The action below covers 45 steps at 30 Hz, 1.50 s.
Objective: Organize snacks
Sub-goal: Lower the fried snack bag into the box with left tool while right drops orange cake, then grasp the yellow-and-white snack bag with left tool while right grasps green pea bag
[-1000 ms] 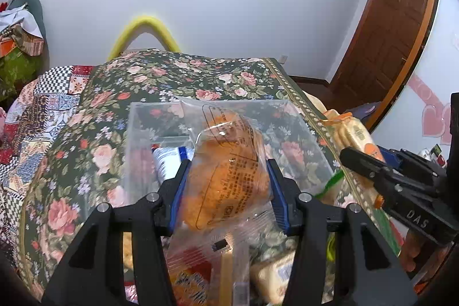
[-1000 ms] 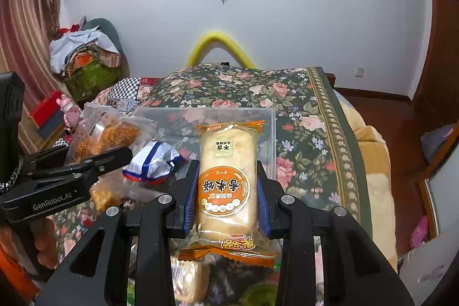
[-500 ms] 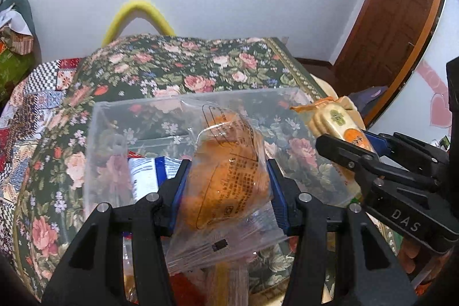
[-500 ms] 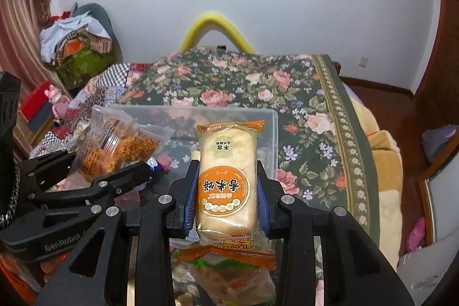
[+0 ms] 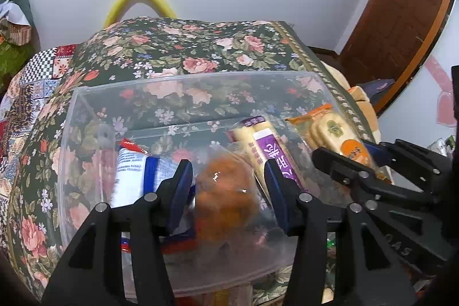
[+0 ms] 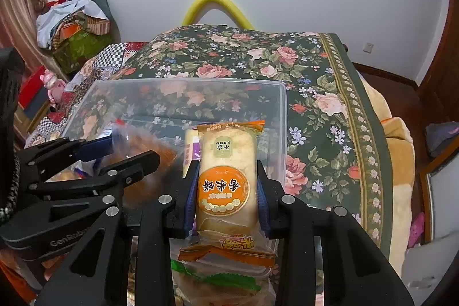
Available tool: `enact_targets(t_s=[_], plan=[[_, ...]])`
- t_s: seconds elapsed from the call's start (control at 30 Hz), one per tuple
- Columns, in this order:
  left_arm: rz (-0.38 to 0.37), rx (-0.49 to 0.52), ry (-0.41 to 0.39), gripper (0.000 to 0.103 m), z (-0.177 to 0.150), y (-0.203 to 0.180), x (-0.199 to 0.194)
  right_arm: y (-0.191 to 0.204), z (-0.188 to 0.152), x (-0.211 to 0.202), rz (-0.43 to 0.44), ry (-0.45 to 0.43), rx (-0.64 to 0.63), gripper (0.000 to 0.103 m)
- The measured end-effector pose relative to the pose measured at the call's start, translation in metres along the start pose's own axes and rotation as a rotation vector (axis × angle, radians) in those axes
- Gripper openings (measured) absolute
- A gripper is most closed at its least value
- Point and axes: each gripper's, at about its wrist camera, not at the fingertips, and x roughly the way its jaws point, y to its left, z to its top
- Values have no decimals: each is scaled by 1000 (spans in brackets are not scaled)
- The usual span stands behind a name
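A clear plastic box (image 5: 86, 93) (image 6: 282, 116) stands on the floral bedspread. My left gripper (image 5: 228, 177) is over the box with its fingers apart; the clear bag of orange snacks (image 5: 226, 197) lies blurred between them, dropping into the box. My right gripper (image 6: 228, 177) is shut on an orange-labelled rice cracker pack (image 6: 226, 179) and holds it above the box's near right part. It also shows in the left wrist view (image 5: 335, 136). Inside the box lie a blue-white packet (image 5: 130, 177) and a purple-labelled pack (image 5: 266, 151).
More snack packs lie below the right gripper, one with a green wrapper (image 6: 218, 277). The floral bedspread (image 6: 315, 70) extends behind and right of the box. A yellow foam arch (image 6: 218, 5) stands at the far end. Clothes are piled at the left (image 6: 74, 27).
Both grippers moved forward over the box. The left gripper's fingers have spread and the orange snack bag has slipped down between them into the box. The right gripper still holds its pack.
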Motion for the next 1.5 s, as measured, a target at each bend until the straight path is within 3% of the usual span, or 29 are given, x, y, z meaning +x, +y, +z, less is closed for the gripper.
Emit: enact_targets(t_s=[0.23, 0.8, 1.13, 1.5], plan=[[-9, -3, -18, 52, 0, 1, -15, -1, 1, -9, 14, -18, 13, 37], [5, 63, -127, 59, -29, -2, -119, 19, -19, -93, 2, -147, -5, 47], [25, 64, -81, 63, -81, 15, -151, 35, -62, -103, 48, -118, 15, 47], [49, 19, -9, 63, -139, 45, -153, 65, -111, -80, 131, -7, 11, 48]])
